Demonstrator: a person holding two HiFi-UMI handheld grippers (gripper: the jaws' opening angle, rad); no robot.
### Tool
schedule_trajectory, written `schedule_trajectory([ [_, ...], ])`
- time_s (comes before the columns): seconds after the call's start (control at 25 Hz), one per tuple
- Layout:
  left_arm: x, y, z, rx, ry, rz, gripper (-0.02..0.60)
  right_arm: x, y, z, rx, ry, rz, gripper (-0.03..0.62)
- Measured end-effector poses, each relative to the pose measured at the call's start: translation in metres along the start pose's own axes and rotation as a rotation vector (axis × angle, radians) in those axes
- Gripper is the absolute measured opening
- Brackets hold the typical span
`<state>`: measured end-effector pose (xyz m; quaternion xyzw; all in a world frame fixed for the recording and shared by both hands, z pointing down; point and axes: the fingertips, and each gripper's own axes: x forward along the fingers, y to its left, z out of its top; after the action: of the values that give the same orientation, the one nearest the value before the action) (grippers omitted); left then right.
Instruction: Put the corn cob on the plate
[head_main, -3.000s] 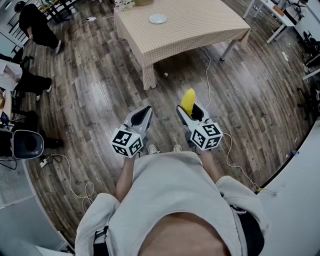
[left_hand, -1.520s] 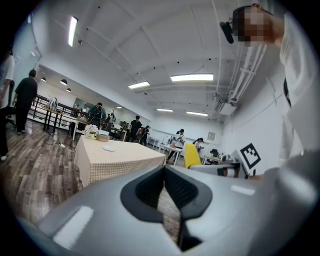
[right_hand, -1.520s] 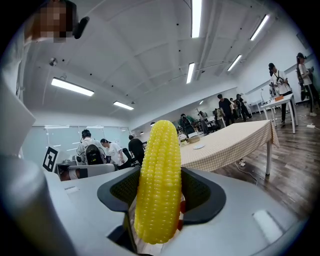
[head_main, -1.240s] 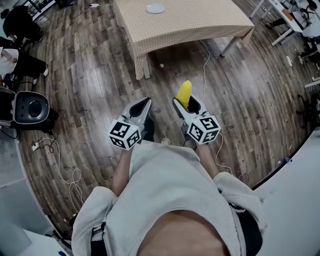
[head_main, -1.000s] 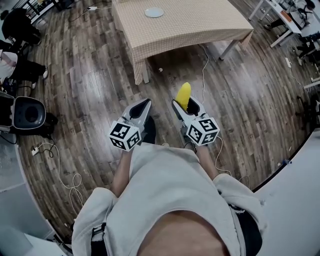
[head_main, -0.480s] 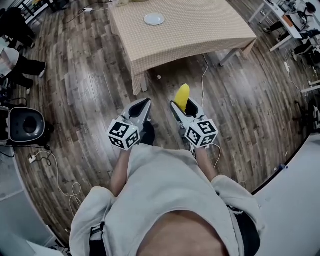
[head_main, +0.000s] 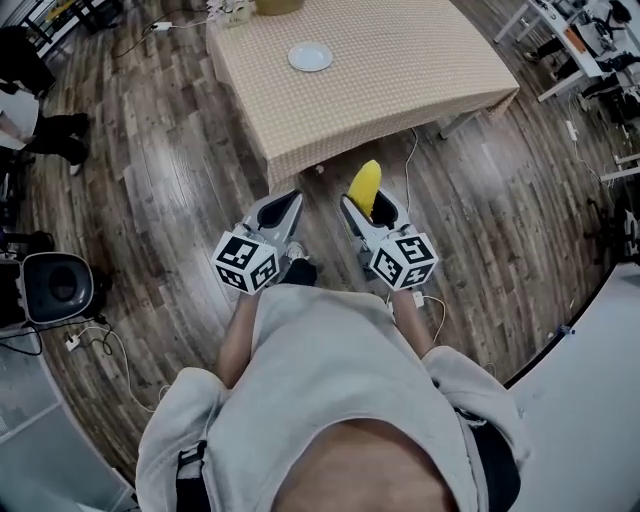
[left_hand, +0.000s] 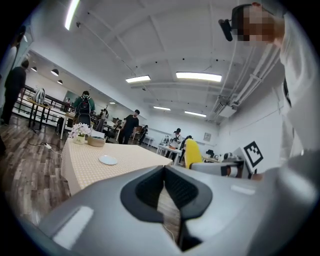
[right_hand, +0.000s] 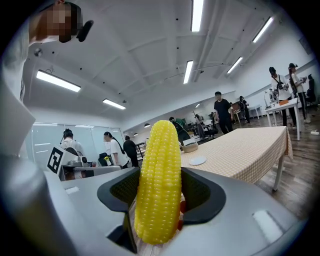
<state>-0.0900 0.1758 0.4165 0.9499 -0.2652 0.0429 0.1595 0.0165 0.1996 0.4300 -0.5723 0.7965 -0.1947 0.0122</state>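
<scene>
A yellow corn cob (head_main: 364, 187) stands upright between the jaws of my right gripper (head_main: 362, 202), which is shut on it. In the right gripper view the cob (right_hand: 159, 180) fills the middle, pinched by the black pads. My left gripper (head_main: 285, 205) is beside it at the same height, jaws together with nothing in them. Both hang over the wooden floor just short of the near edge of the table (head_main: 400, 70) with its checked cloth. A small white plate (head_main: 310, 56) lies on the table's far left part; it also shows as a plate (left_hand: 108, 160) and a plate (right_hand: 197, 161) in the two gripper views.
A vase of flowers (left_hand: 79, 135) and a bowl (left_hand: 96, 141) stand at the table's far edge. A white cable (head_main: 412, 150) runs over the floor by the table's right leg. A round black device (head_main: 58, 288) sits at the left. Several people stand in the background.
The table and plate have come closer and lower in the head view as both grippers moved toward them. The corn cob stays gripped in the right gripper.
</scene>
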Motion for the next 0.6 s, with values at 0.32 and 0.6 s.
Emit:
schedule_trajectory([
  [0.32, 0.039, 0.072, 0.044, 0.013, -0.006, -0.047, 0.008, 0.083, -0.015, 0.045, -0.017, -0.028, -0.033, 0.253],
  [0.6, 0.05, 0.11, 0.051, 0.009, 0.01, -0.05, 0.008, 0.119, -0.023, 0.053, -0.015, -0.029, -0.053, 0.253],
])
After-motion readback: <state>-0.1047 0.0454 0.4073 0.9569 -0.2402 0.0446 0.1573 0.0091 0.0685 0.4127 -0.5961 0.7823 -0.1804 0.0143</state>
